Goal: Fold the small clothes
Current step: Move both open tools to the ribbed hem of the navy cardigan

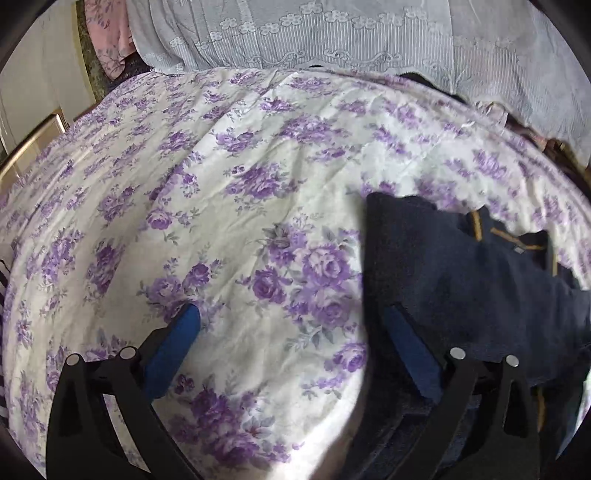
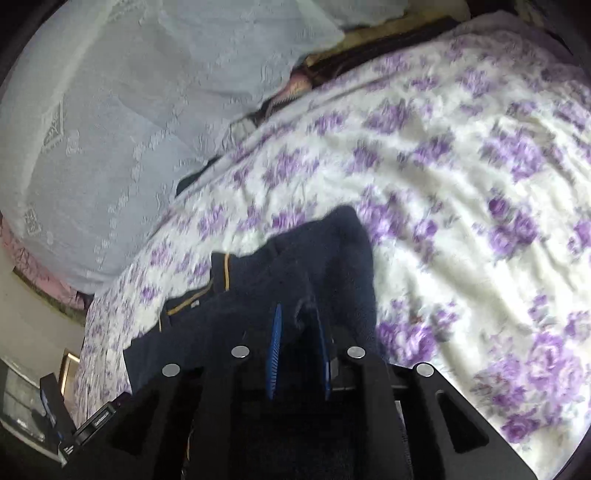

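Basically, dark navy garment (image 1: pixel 461 266) with mustard piping sits at the right side of the left wrist view, lying on the purple-flowered bedspread (image 1: pixel 258 177); in the right wrist view it runs from lower left up to center, partly folded, one edge pulled up toward the camera. Neck opening and label face the upper right of the left wrist frame. Long axis looks roughly bottom-to-top in that frame, slightly tilted right; hard to be sure with the bunching.

Right gripper (image 2: pixel 299 332): jaws nearly together, navy fabric pinched between the blue pads (image 2: pixel 275 350), so it's gripping a fold of the garment. Clearly the nearer hand, already on the cloth.

Left gripper (image 1: pixel 291 343): jaws spread wide, nothing between them, only bedspread below. Its right-hand pad (image 1: pixel 410 354) sits over the garment's left edge; contact can't be told. The garment lies to the right of this gripper's centre, so my guess is it needs to shift right to take that edge.

Judgement: mid-fold, right hand carrying a flap, left about to pin or grab the opposite side.

Beyond: white lace cloth (image 1: pixel 332 33) along the top, pink fabric (image 1: pixel 107 33) upper left, brass-coloured rail (image 1: pixel 33 140) at left edge.
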`<state>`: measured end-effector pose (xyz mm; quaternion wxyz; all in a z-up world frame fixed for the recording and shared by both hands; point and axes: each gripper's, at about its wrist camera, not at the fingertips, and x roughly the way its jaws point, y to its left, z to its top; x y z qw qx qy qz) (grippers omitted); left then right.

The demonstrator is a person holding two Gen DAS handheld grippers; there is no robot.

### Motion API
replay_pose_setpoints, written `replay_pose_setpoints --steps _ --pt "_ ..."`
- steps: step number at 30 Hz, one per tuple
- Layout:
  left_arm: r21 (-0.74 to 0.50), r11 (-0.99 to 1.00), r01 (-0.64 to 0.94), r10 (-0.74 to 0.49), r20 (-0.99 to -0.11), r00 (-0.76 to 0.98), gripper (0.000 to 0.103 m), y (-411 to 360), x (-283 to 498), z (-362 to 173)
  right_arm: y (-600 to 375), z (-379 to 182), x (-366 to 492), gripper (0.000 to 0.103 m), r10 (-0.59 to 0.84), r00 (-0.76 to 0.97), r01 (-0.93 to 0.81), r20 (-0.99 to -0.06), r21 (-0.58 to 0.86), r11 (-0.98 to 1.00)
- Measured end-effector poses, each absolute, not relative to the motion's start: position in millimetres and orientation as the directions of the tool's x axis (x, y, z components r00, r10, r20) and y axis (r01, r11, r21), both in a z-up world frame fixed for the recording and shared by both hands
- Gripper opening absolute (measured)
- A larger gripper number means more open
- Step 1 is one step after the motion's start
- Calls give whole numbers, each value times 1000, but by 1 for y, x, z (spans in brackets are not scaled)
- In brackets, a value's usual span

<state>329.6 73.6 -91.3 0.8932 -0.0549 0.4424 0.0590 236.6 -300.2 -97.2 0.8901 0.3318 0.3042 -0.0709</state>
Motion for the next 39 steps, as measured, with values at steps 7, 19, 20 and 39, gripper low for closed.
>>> replay_pose_setpoints --steps 7,19,20,39 --pt "-151 988 28 -135 -763 632 99 26 345 -60 -271 -72 284 19 181 793 164 -581 491 855" --pt "-44 993 107 -104 -742 662 98 -10 357 -81 -247 -89 300 26 149 762 118 -631 361 925" --pt "-37 992 120 -110 -725 680 98 -14 353 -74 -241 -88 302 29 147 758 103 -636 340 935" --pt "56 981 187 -78 -763 642 99 -34 329 -92 -184 -91 293 49 71 689 -2 -721 95 995"
